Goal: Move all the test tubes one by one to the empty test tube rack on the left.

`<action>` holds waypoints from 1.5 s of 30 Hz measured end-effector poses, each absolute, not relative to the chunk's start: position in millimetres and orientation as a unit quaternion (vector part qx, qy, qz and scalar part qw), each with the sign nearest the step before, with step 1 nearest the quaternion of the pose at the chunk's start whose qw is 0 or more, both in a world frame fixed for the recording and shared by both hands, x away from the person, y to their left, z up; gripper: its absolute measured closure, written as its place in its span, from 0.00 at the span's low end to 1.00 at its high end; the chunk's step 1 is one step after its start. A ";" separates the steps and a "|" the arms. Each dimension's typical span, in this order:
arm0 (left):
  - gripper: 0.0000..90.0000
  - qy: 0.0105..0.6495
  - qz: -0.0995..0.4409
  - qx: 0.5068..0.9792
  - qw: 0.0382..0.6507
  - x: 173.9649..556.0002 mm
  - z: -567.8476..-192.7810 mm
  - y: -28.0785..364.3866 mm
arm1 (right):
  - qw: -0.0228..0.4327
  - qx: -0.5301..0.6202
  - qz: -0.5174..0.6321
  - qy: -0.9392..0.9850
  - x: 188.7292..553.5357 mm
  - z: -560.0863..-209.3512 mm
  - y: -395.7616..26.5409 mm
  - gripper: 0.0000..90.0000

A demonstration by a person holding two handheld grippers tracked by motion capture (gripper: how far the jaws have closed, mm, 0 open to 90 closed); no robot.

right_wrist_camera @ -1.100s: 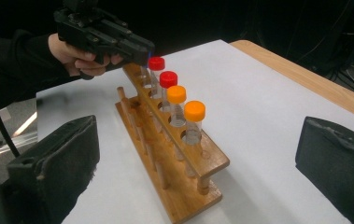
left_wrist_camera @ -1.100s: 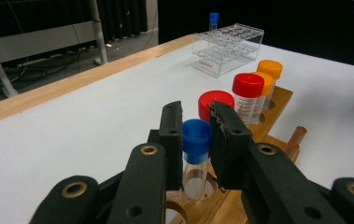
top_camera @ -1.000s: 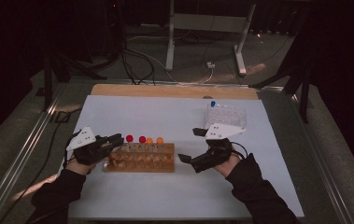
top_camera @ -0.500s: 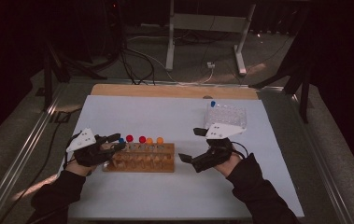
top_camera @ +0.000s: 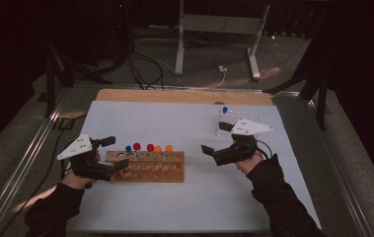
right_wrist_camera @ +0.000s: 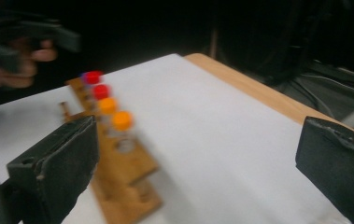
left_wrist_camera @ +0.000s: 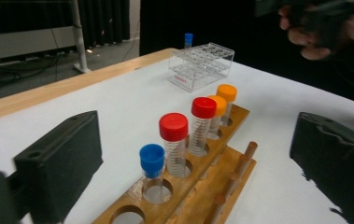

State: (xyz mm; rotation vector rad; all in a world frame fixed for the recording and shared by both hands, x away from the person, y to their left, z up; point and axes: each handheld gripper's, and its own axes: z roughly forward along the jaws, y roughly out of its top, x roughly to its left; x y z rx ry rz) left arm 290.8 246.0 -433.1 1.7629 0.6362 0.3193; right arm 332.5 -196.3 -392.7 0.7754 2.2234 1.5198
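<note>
Between the left tongs' (left_wrist_camera: pixel 198 158) two black jaws, seen in the left gripper view, stands a blue-capped tube (left_wrist_camera: pixel 152 173) in a hole of the wooden rack (left_wrist_camera: pixel 221 186); the pads stand wide on either side and do not touch it. Those jaws have just been opening, and the tube sits free in the rack with nothing gripping it.

Five capped tubes stand in one row along the rack: one blue, two red (left_wrist_camera: pixel 173 142), two orange (left_wrist_camera: pixel 226 95). Each is a clear, narrow cylinder with a ribbed screw cap, and printed marks show faintly on the walls. One round hole nearest the left tongs is unfilled. The rack is pale wood, a long block with drilled holes on an upper tier and a lower step that carries a line of short upright pegs.

Beyond the rack from the left tongs, a clear plastic rack (left_wrist_camera: pixel 201 65) sits on the desk (left_wrist_camera: pixel 118 102), a boxy grid of small cells, with one more blue-capped tube (left_wrist_camera: pixel 188 39) upright at its far corner. The desk is covered by a smooth white sheet with a bare wooden strip along its far edge.

In the high view the right tongs (top_camera: pixel 209 152) hang past the other end of the wooden rack, apart from it, jaws spread wide with nothing between them. Each pair of tongs carries a grey three-cornered plate on top.
</note>
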 end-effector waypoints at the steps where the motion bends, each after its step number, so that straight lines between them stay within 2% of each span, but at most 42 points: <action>1: 0.02 0.272 0.137 0.755 0.581 290.1 -432.2 245.8 | 0.173 0.280 0.531 0.781 337.1 -393.5 -199.7 0.00; 10: 0.02 0.260 0.145 0.755 0.584 287.4 -431.9 245.1 | 0.205 0.350 0.497 0.767 385.0 -412.6 -229.2 0.00; 21: 0.02 0.262 0.147 0.748 0.592 286.7 -432.4 247.4 | 0.200 0.412 0.454 0.764 428.0 -450.6 -241.3 0.00; 27: 0.02 0.262 0.146 0.748 0.592 287.1 -433.2 247.7 | 0.210 0.439 0.447 0.751 438.9 -457.9 -240.3 0.09; 29: 0.02 0.263 0.145 0.749 0.591 287.4 -433.4 247.6 | 0.210 0.444 0.447 0.747 441.4 -459.1 -239.2 0.18; 33: 0.02 0.262 0.143 0.749 0.592 287.3 -433.3 248.2 | 0.215 0.453 0.437 0.747 445.5 -463.1 -236.0 0.31; 35: 0.02 0.262 0.144 0.748 0.592 287.3 -433.5 248.5 | 0.216 0.453 0.432 0.749 447.1 -464.6 -235.7 0.44; 37: 0.02 0.264 0.144 0.747 0.592 287.5 -433.8 248.7 | 0.215 0.454 0.433 0.749 449.2 -465.4 -235.4 0.53; 45: 0.02 0.264 0.143 0.749 0.591 287.9 -434.6 248.3 | 0.214 0.461 0.426 0.748 459.6 -468.0 -230.9 0.69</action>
